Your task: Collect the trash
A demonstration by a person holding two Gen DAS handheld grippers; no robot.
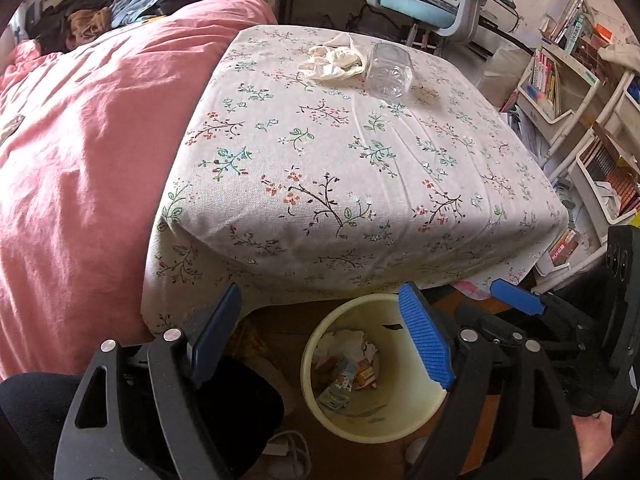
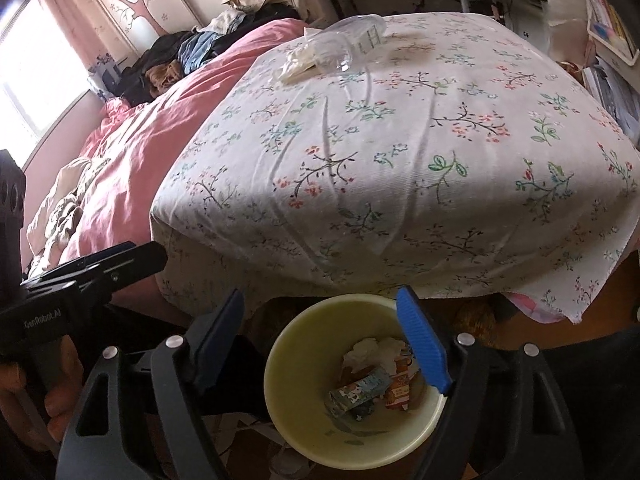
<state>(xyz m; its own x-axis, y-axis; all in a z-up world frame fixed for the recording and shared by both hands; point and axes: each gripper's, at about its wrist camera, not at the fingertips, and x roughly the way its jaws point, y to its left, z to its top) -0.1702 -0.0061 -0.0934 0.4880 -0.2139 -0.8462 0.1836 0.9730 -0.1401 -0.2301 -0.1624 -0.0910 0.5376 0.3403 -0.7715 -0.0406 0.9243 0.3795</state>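
Note:
A cream waste bin [image 1: 320, 344] stands on the floor below the table's near edge, holding crumpled paper and wrappers [image 1: 348, 364]; it also shows in the right wrist view [image 2: 288, 344]. On the far part of the floral tablecloth [image 1: 340, 152] lie a crumpled white tissue [image 1: 332, 62] and a clear plastic bottle [image 1: 390, 70] on its side; the bottle [image 2: 344, 46] and tissue [image 2: 296, 66] show in the right wrist view too. My left gripper [image 1: 320, 332] is open and empty above the bin. My right gripper [image 2: 320, 336] is open and empty above the bin.
A bed with a pink duvet [image 1: 80, 140] and a pile of clothes [image 1: 100, 12] is left of the table. A blue office chair [image 1: 424, 4] stands behind it. White shelf carts with books [image 1: 560, 80] stand on the right.

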